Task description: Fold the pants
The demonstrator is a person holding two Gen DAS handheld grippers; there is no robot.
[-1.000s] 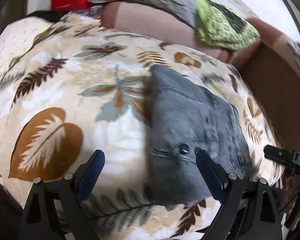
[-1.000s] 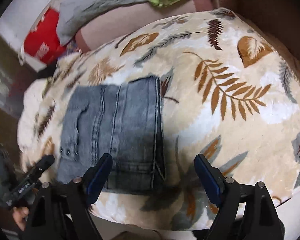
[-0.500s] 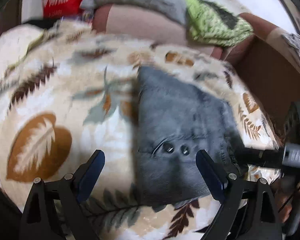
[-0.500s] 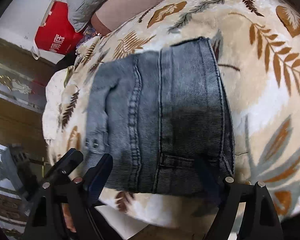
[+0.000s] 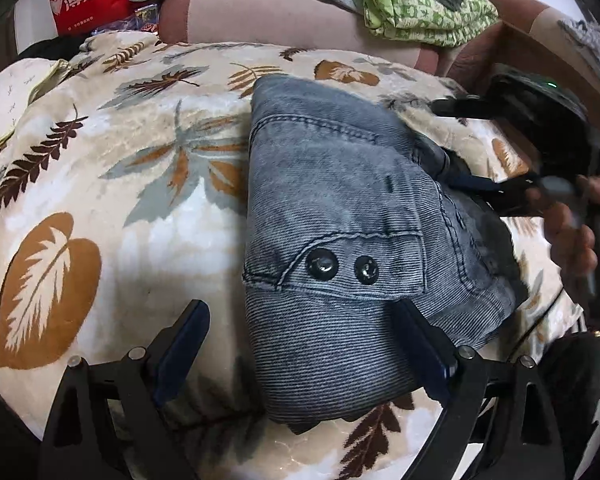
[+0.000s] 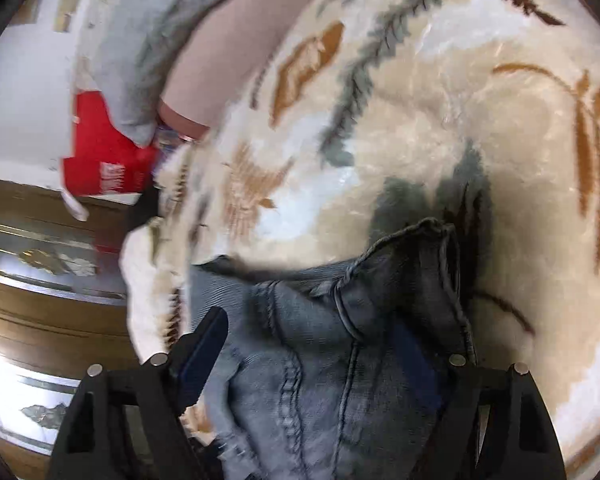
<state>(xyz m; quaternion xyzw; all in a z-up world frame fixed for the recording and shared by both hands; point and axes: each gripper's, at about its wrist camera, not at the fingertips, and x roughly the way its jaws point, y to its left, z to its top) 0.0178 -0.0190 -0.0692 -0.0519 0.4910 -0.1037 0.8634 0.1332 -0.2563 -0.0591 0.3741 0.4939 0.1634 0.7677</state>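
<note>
The left claw [image 5: 300,354] stands open over the near end of the pants [image 5: 340,240]; the right claw [image 6: 320,356], also spread, straddles their side edge. Already a compact bundle on the leaf-print blanket [image 5: 100,200], they probably need only tidying.

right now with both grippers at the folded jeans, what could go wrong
1. The right gripper stands open with one finger apparently slid among the layers of the folded jeans; closing may catch one layer and pull the fold apart.
2. The left gripper is open too, one finger over the near end and nothing pinned, so the bundle could drag across the plush leaf blanket.
3. The jeans lie near the blanket's front edge; a pull could slide them off.
</note>
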